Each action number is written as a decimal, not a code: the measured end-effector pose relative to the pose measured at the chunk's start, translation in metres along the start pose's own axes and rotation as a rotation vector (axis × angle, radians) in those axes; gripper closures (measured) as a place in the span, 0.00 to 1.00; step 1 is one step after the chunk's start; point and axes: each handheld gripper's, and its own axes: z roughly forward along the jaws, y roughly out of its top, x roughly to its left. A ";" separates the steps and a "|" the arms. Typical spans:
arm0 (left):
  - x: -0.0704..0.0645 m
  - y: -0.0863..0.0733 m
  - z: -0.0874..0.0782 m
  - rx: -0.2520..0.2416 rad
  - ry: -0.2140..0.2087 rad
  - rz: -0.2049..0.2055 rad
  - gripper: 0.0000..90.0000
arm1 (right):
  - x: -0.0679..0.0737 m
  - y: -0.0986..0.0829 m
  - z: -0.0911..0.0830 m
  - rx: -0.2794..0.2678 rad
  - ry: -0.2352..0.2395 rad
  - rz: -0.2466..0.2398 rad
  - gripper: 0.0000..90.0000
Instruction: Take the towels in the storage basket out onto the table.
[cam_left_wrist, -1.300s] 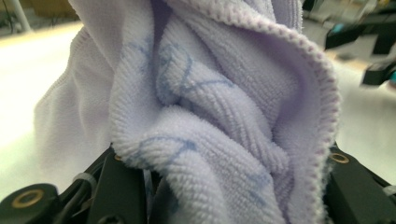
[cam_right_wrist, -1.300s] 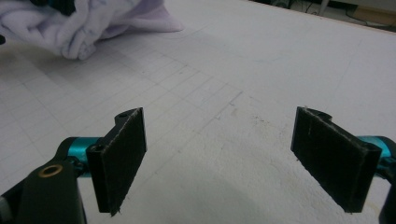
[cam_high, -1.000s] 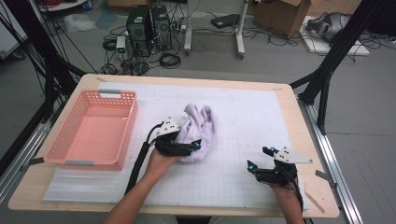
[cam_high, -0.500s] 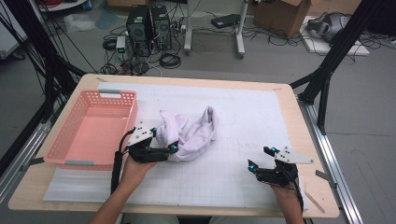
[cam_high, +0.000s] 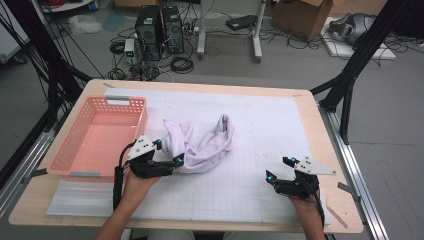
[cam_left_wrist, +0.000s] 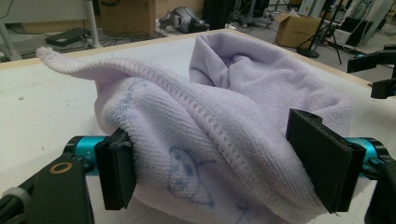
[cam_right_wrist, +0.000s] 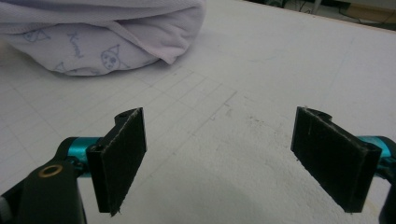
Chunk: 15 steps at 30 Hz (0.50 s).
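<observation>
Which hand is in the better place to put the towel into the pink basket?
Left. The left claw already has the towel between its jaws, beside the basket. The right claw is open on the far side.

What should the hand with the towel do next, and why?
Probably keep dragging the towel toward the pink basket and lift it over the rim. The left gripper has a thick fold between its jaws, the basket sits just beside it, and the right gripper rests open, apart.
</observation>
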 end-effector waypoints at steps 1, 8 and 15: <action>0.001 0.000 0.000 0.000 -0.002 -0.007 0.26 | -0.001 0.000 0.000 0.001 0.000 -0.002 0.19; 0.001 0.001 0.000 0.000 -0.008 -0.003 0.26 | 0.000 -0.001 -0.001 0.004 -0.003 -0.009 0.19; 0.000 0.001 -0.001 0.000 -0.007 -0.002 0.26 | 0.000 -0.001 -0.001 0.001 0.000 -0.003 0.19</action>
